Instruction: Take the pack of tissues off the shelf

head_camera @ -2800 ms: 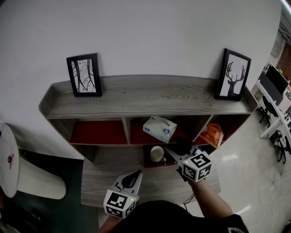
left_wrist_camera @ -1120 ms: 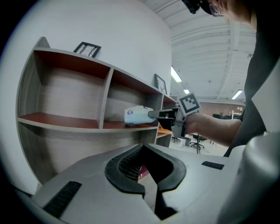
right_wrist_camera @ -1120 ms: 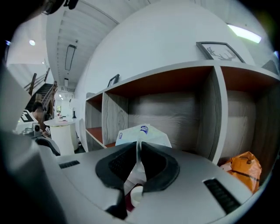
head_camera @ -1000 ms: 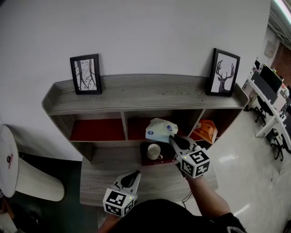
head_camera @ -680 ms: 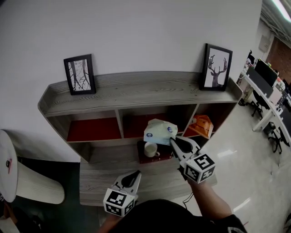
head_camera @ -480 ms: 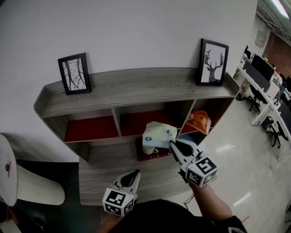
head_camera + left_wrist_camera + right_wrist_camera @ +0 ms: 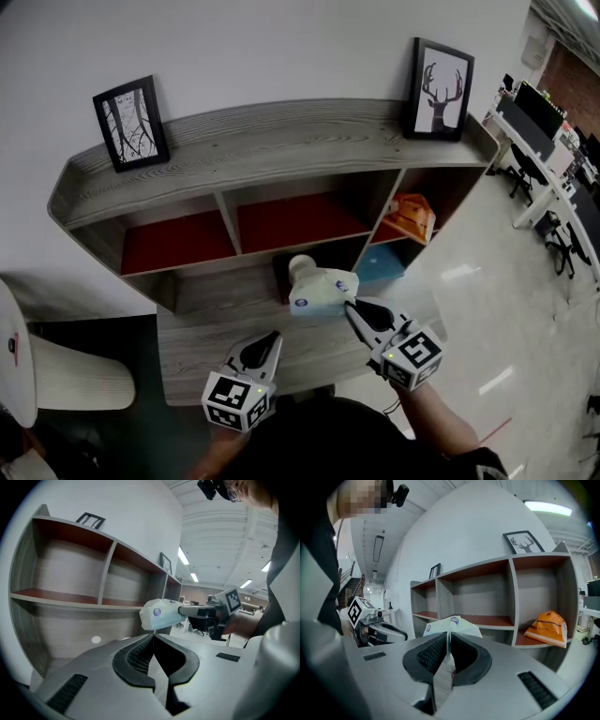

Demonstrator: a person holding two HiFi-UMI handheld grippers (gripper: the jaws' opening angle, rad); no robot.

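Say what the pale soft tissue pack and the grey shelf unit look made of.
The pale tissue pack is likely thin, smooth plastic film: it creases and pinches flat. The grey shelf unit looks like matte wood-grain board, perhaps laminate: grain lines show.

The tissue pack (image 7: 322, 292) hangs before the shelf (image 7: 281, 141), left of a bag (image 7: 410, 217).

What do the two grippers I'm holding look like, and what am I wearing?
The left gripper and right gripper have light grey bodies and black ribbed jaw pads tapering to a point. Each carries a white cube printed with black square markers. The person wears a dark top.
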